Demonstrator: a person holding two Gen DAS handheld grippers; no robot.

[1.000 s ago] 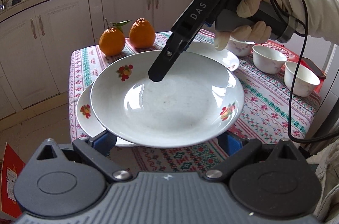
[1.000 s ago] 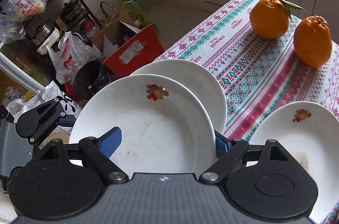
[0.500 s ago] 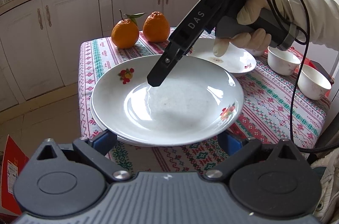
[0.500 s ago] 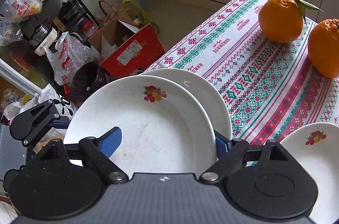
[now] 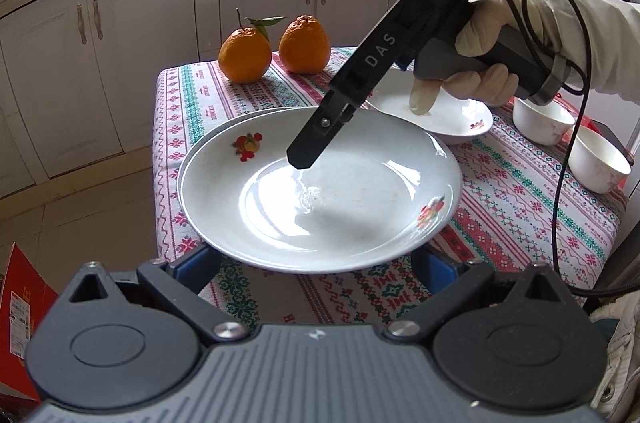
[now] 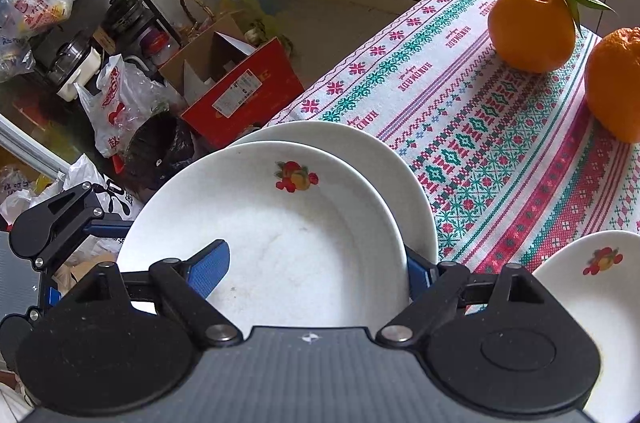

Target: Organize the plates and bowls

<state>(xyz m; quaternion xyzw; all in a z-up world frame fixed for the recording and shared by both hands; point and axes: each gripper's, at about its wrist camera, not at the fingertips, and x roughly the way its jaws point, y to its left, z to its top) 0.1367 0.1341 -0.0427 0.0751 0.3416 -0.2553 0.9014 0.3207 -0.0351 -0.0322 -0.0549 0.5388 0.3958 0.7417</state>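
My right gripper (image 6: 316, 269) has its blue pads spread wide w/ the top plate (image 6: 280, 223) between them: one pad over the dish, the other at its rim. I can't tell if they squeeze it. My left gripper (image 5: 316, 263) sits at the near rim of that plate; can't tell its grip either. The top plate lies on a 2nd plate (image 6: 400, 175) near the table (image 6: 500, 143) corner. A 3rd plate (image 6: 600, 283), two bowls (image 5: 596, 163) & two oranges (image 5: 244, 55) sit farther off.
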